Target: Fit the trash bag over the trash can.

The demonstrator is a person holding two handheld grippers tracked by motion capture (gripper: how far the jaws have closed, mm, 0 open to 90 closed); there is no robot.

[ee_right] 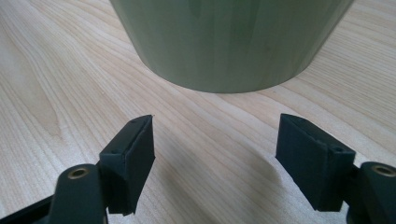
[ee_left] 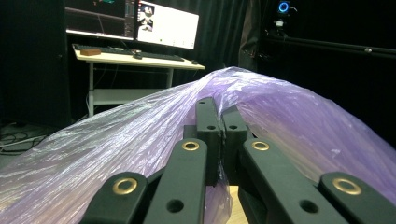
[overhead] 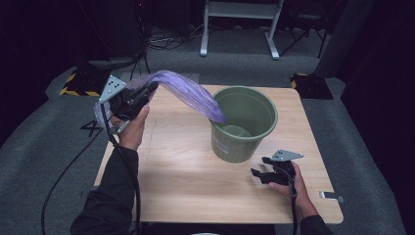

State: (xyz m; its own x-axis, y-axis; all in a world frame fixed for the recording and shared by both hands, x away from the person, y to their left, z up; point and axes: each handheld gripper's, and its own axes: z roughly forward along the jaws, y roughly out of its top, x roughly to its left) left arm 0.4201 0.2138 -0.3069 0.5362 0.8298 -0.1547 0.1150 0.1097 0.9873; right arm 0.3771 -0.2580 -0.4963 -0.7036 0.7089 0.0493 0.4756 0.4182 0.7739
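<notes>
Trailing into the green bin (overhead: 244,147), a seemingly translucent purple bag (overhead: 188,90).

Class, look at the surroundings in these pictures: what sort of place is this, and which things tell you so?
Probably a lab or recording studio, not a home. Black curtains ring a grey carpeted floor, hazard-striped stand bases flank the wooden table, and a desk with lit monitors stands behind.

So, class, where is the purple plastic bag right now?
High view: the purple bag stretches from the left tongs into the green bin.
</notes>
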